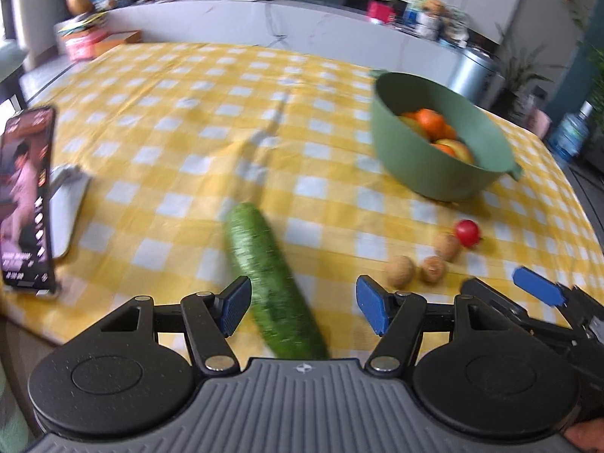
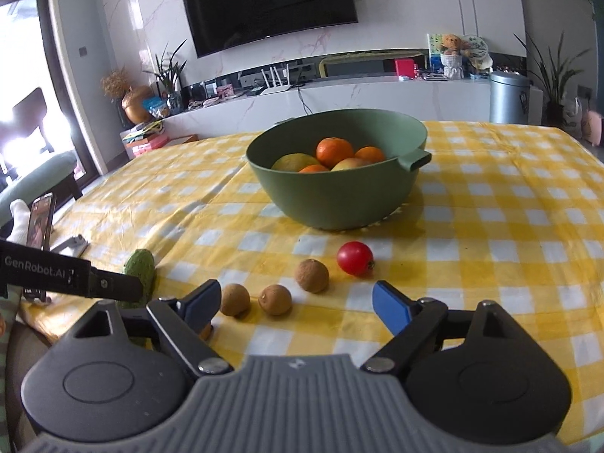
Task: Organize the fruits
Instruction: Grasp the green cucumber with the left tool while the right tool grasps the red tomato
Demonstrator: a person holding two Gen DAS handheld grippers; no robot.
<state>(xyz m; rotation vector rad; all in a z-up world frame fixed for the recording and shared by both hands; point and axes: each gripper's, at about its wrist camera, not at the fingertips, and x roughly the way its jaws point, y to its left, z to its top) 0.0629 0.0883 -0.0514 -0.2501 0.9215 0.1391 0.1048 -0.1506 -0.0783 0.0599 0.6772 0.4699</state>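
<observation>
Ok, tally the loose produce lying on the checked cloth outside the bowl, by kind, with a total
Long green cucumber: 1
Small round brown fruits: 3
Small round red tomato: 1
Total: 5

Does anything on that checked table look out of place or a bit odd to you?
Somewhat. A cucumber lies on the cloth among fruit being sorted. A red tomato and three small brown fruits sit loose outside the green bowl. Nothing looks spilled or damaged.
</observation>
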